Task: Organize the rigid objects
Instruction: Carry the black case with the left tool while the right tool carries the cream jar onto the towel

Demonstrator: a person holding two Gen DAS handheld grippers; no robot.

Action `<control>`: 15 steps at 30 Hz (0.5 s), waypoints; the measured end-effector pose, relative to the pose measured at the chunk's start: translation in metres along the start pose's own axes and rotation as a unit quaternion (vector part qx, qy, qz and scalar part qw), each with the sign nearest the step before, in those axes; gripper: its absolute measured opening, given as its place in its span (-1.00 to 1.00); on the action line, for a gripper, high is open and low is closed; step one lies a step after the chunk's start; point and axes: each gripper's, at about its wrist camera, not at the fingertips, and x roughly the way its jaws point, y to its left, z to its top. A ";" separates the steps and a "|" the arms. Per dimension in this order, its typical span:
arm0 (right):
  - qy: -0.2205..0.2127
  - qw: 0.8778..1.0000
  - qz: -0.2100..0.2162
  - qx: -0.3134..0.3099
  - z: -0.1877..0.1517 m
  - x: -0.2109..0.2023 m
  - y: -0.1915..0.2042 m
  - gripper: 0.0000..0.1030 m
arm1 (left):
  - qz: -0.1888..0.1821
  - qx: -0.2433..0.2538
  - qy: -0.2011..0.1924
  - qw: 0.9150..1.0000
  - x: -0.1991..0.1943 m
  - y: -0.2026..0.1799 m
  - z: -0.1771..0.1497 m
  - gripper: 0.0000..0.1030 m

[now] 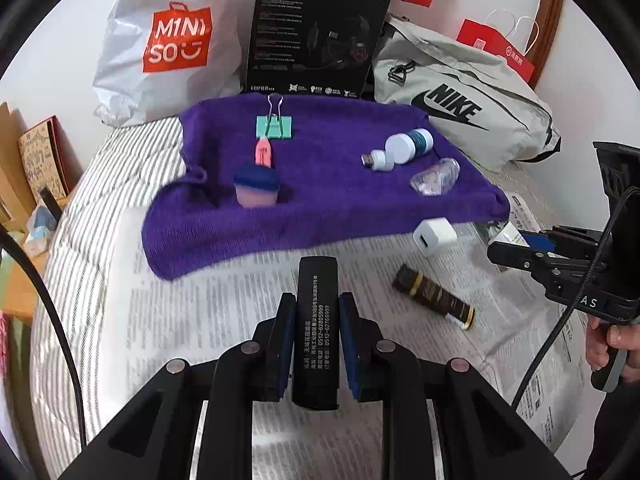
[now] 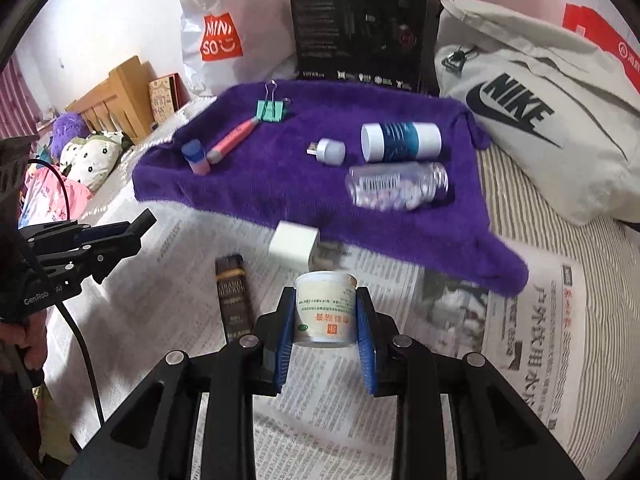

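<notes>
Left tongs pinching black box, right tongs pinching white jar, both angled downward.

towel: behind newspaper | clip: on towel, left | bottle: on towel, right

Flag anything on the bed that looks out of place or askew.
Two items lie off the purple towel, on the newspaper: a white charger cube and a dark tube. The clear pill bottle lies on its side.
</notes>
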 end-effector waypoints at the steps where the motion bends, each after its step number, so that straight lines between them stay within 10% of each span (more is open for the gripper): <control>1: -0.001 1.000 0.004 0.001 0.004 -0.001 -0.002 -0.44 | 0.001 0.000 -0.003 1.000 -0.001 0.000 0.004 -0.59; 15: -0.025 0.999 0.035 -0.005 0.079 0.013 -0.009 -0.44 | 0.002 0.013 -0.014 1.000 0.020 0.006 0.079 -0.59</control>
